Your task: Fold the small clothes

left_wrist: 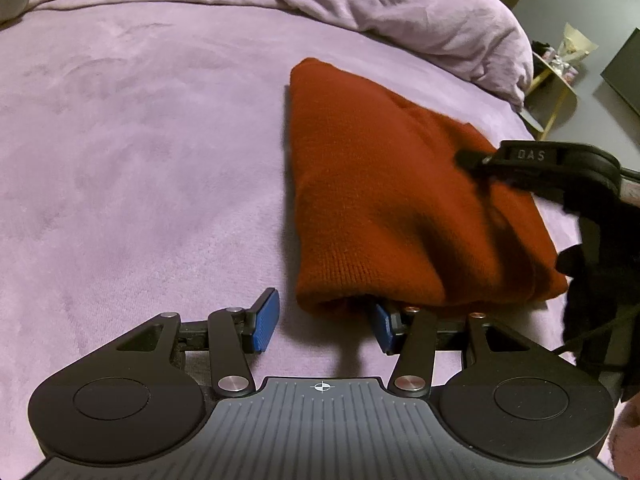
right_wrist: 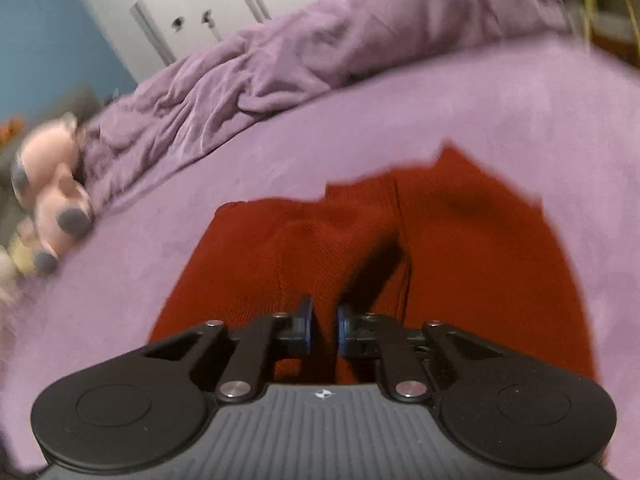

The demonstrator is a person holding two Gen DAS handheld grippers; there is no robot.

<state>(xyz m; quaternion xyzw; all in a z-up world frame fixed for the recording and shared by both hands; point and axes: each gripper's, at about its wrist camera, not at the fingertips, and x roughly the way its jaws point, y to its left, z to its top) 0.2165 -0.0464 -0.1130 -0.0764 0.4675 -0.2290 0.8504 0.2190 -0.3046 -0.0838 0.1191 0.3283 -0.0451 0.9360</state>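
A rust-red knitted garment lies folded into a thick wedge on the purple bed cover. My left gripper is open at the garment's near edge; its right pad sits tucked under the folded hem, its left pad rests on bare cover. My right gripper hovers over the garment's right side in the left wrist view. In the right wrist view the garment fills the middle, and the right gripper hangs above it with its jaws a narrow gap apart, holding nothing.
A crumpled purple duvet is heaped along the far side of the bed. A pink plush toy lies at the bed's left edge. A small side table stands beyond the bed's right corner.
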